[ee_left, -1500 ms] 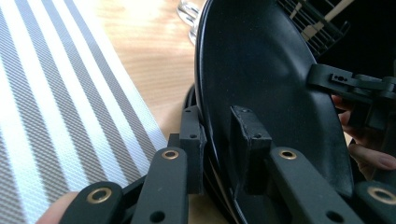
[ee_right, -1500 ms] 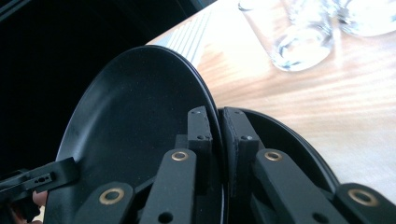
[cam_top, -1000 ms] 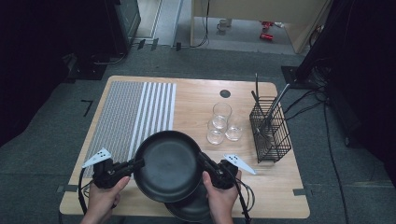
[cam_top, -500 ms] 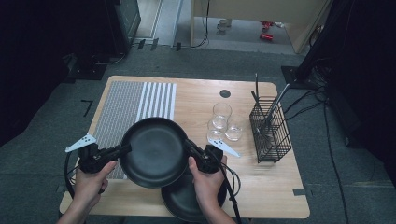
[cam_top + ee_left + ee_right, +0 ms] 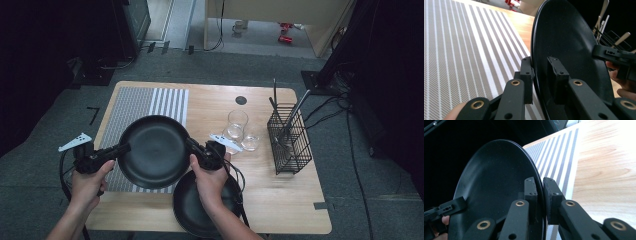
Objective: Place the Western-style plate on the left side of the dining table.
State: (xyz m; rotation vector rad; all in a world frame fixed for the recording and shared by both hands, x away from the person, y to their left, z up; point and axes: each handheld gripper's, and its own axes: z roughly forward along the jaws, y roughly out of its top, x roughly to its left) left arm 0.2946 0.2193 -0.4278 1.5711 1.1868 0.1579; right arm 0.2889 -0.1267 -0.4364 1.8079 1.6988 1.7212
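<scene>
Black plate (image 5: 154, 151) held level, face up, between 2 grippers.

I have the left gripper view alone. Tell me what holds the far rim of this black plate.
Observer: The right gripper is clamped on the black plate opposite the left gripper.
Operator: Say what lies under it.
Observer: The striped mat, and a second black plate on the table at the near edge.
Operator: Name what stands right of it.
Observer: Two glasses and a wire basket holding utensils.
</scene>
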